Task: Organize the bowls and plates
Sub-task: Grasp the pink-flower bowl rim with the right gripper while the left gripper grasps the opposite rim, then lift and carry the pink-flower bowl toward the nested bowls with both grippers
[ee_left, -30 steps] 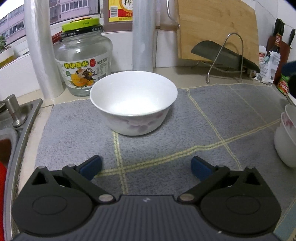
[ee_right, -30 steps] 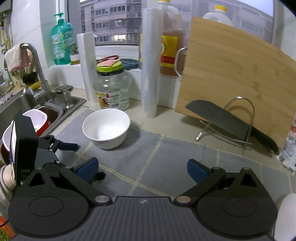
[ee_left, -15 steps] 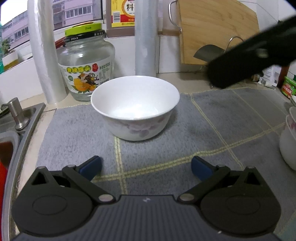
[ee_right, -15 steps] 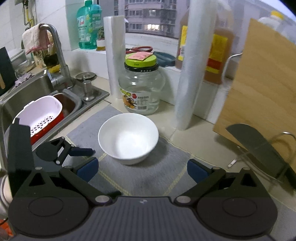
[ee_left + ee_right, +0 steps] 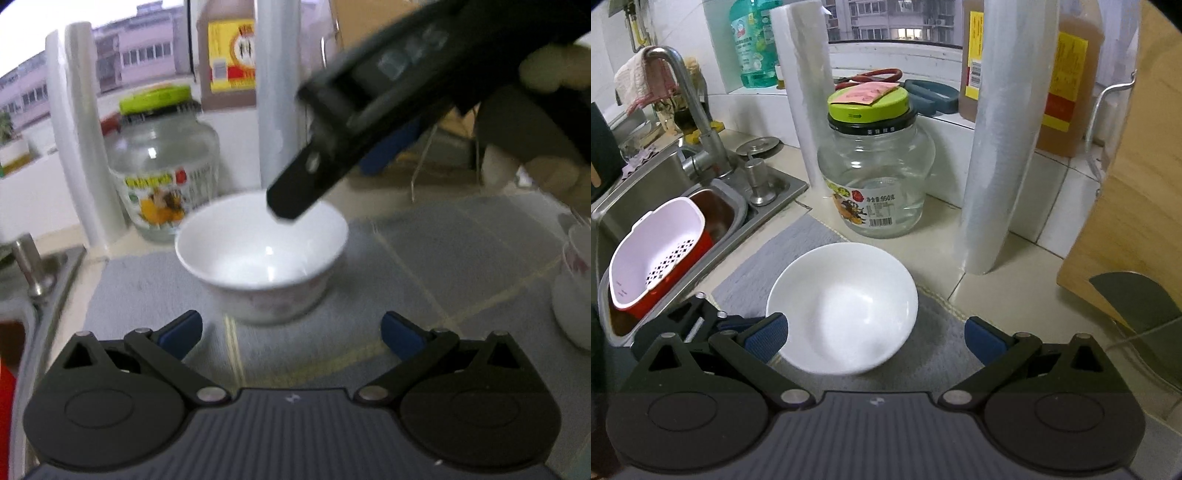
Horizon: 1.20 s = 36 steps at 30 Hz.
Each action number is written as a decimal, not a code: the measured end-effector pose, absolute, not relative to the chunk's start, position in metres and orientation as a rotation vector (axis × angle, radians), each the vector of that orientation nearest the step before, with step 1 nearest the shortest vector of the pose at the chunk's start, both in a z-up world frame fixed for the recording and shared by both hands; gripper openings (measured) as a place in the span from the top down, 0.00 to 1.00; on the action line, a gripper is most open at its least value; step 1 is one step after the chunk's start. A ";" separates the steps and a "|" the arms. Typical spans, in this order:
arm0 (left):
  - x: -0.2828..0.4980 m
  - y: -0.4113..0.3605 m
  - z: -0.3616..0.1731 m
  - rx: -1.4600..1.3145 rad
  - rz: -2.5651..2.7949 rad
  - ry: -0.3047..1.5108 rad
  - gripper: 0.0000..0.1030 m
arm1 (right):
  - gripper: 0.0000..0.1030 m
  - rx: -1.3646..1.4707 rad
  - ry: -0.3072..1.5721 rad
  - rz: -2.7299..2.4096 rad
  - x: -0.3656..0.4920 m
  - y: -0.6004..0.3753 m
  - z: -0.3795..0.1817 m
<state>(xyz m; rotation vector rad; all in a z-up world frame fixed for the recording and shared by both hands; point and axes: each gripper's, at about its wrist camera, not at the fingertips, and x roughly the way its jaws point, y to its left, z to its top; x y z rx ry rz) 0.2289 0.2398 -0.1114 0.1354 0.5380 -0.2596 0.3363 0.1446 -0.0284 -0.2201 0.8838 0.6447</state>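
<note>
A white bowl (image 5: 262, 254) with a faint flower pattern stands upright on the grey mat (image 5: 443, 266). My left gripper (image 5: 291, 334) is open just in front of the bowl, nothing between its blue pads. In the right wrist view the same bowl (image 5: 842, 306) lies between and just beyond the open fingers of my right gripper (image 5: 873, 336), seen from above. The right gripper comes in from the upper right of the left wrist view, a finger (image 5: 306, 181) hanging over the bowl's far rim. Stacked white bowls (image 5: 574, 288) stand at the mat's right edge.
A glass jar (image 5: 875, 177) with a green lid and two white rolls (image 5: 1001, 147) stand behind the bowl. The sink (image 5: 676, 206) with a white colander (image 5: 653, 251) is at left. A wooden cutting board (image 5: 1137, 206) and a cleaver (image 5: 1137, 302) are at right.
My right gripper has swung left and down over the bowl, now bracketing it from above. The left gripper has edged closer to the bowl. The bowl has stayed put.
</note>
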 end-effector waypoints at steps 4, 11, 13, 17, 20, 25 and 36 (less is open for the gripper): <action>0.239 0.241 -0.112 0.122 -0.236 0.549 0.01 | 0.00 -0.212 0.892 0.667 0.345 0.150 -0.034; 0.242 0.243 -0.105 0.111 -0.227 0.505 0.07 | 0.10 -0.224 0.902 0.696 0.356 0.159 -0.041; 0.244 0.244 -0.104 0.108 -0.223 0.496 0.07 | 0.13 -0.221 0.903 0.705 0.359 0.161 -0.042; 0.247 0.246 -0.102 0.099 -0.222 0.478 0.11 | 0.22 -0.221 0.910 0.718 0.366 0.165 -0.043; 0.251 0.249 -0.103 0.094 -0.214 0.478 0.14 | 0.28 -0.235 0.912 0.722 0.369 0.167 -0.044; 0.252 0.251 -0.104 0.085 -0.220 0.477 0.14 | 0.30 -0.228 0.920 0.728 0.374 0.167 -0.045; 0.250 0.251 -0.102 0.083 -0.225 0.476 0.14 | 0.33 -0.246 0.939 0.739 0.383 0.173 -0.049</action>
